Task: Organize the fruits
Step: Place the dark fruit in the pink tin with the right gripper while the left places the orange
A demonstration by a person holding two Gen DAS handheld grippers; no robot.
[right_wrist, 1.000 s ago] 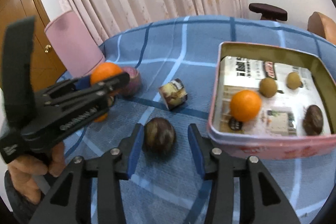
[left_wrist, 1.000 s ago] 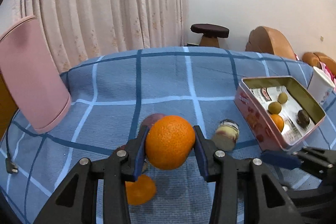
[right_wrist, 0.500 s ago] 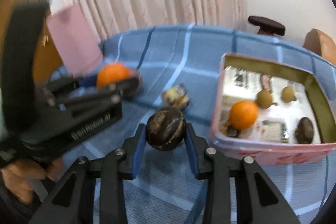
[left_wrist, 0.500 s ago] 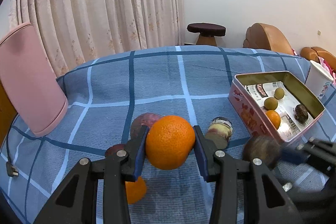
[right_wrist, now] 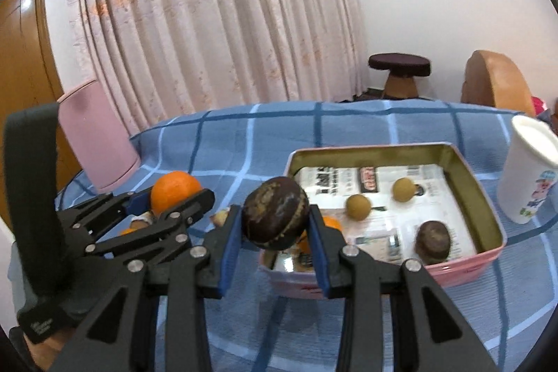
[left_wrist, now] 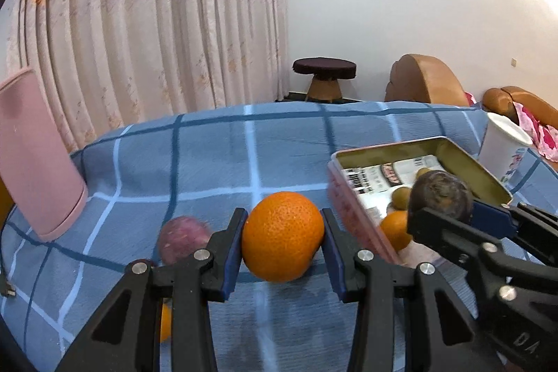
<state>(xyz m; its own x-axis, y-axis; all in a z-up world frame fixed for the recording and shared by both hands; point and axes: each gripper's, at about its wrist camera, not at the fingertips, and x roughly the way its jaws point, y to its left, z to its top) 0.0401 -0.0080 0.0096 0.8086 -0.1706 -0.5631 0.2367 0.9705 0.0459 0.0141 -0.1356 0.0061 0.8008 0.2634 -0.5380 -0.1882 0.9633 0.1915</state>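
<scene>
1. Here, an orange is clamped between the blue pads of the left gripper, clear of the blue checked cloth and to the left of the tin.
2. The left gripper is pointed forward and tilted down toward the cloth, its two fingers level with each other.
3. A dark passion fruit is gripped by the right gripper, whose jaws have just been closing and are now pressed on the fruit's two sides.
4. The passion fruit is held over the tin's near left corner, above the rim.
5. The right gripper is likewise angled downward, fingers side by side; in the left wrist view it is seen from the side, reaching in over the tin.
6. In the right wrist view the left gripper is seen left of the tin, turned toward it, with a hand partly visible under its handle.
7. Inside the tin, on printed paper, are seen a second orange partly hidden behind the right gripper, two small greenish-brown fruits, and another dark passion fruit near the front wall.
8. Left of the tin, a purple fruit lies on the cloth, and part of another orange is visible below the left gripper.
9. A white cup stands just right of the tin.
</scene>
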